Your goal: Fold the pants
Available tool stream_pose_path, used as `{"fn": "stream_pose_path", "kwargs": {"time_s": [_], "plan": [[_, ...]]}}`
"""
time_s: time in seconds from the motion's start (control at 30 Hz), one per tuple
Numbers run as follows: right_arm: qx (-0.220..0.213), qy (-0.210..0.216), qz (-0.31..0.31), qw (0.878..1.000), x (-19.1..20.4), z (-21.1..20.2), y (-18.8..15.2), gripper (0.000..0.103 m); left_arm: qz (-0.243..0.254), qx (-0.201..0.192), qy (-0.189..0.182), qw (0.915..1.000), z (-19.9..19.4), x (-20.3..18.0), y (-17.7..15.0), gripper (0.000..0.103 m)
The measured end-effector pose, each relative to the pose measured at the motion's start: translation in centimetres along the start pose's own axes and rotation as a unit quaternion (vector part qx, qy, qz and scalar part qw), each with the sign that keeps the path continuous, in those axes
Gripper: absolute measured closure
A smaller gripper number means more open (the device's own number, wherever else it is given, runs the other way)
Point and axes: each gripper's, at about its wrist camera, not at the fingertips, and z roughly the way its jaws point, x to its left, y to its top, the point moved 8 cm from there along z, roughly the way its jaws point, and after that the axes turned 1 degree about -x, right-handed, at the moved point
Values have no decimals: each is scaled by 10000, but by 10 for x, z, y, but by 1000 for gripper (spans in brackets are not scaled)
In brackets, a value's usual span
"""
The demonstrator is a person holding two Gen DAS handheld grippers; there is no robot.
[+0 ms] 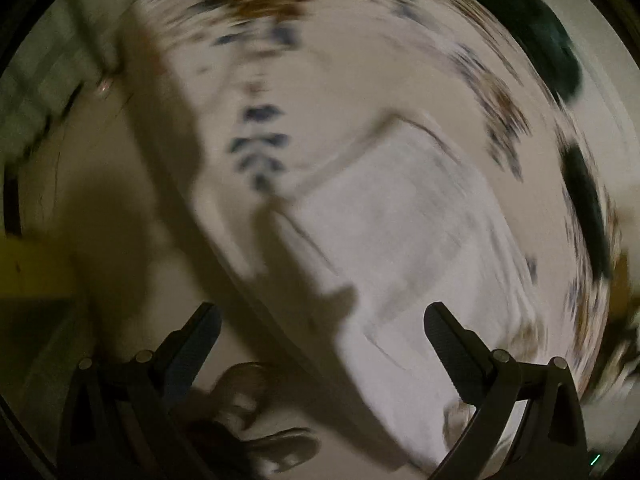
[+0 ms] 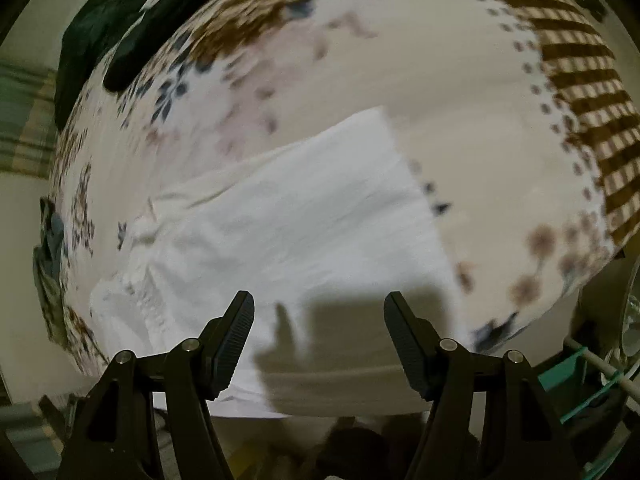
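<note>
On the floral bedspread (image 2: 360, 80), the white pants (image 2: 288, 208) lie flat as a long folded panel, near the edge of the bed closest to the grippers. Dark garments (image 2: 120, 28) sit well apart from the pants, at the far left corner of the bedspread, and a brown checked cloth (image 2: 580, 80) covers its far right side.

The right gripper (image 2: 319, 340) hangs just above the near end of the pants with its fingers spread and nothing between them. The left gripper (image 1: 322, 344) is likewise spread and empty, over the bedspread's edge beside the pants (image 1: 400, 240); that view is badly smeared by motion.

Judging by the soft creases and the gathered, puckered band at the left of the pants, the fabric is light, limp and thin. It should drape rather than hold shape, so a pinch at a corner or along a doubled hem would likely grip better than mid-panel.

The long axis appears to run from the near edge of the bedspread diagonally away towards its middle, the squared end pointing away. Which end is the waist I cannot say for sure.
</note>
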Motion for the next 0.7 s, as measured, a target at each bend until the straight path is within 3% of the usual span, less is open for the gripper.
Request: {"fn": "stream_pose_path", "kwargs": {"time_s": [0.1, 0.2, 0.27, 0.3, 0.4, 0.6, 0.7], "plan": [[67, 16, -202, 9998, 24, 11, -2, 33, -442, 14, -305, 9986, 12, 9, 15, 3], [90, -2, -435, 9990, 47, 19, -4, 33, -460, 10, -522, 9976, 24, 3, 29, 9], [123, -27, -538, 9985, 56, 23, -6, 33, -399, 27, -631, 9972, 34, -5, 37, 40], [128, -40, -585, 9982, 61, 25, -7, 33, -338, 55, -566, 9978, 41, -11, 40, 68], [98, -68, -686, 9976, 75, 31, -4, 33, -305, -93, -525, 9981, 33, -16, 39, 86], [149, -94, -788, 9967, 84, 42, -7, 33, 266, -813, -816, 9930, -27, -53, 45, 91], [171, -139, -814, 9964, 81, 50, -9, 33, 382, -940, -907, 9907, -30, -71, 58, 93]]}}
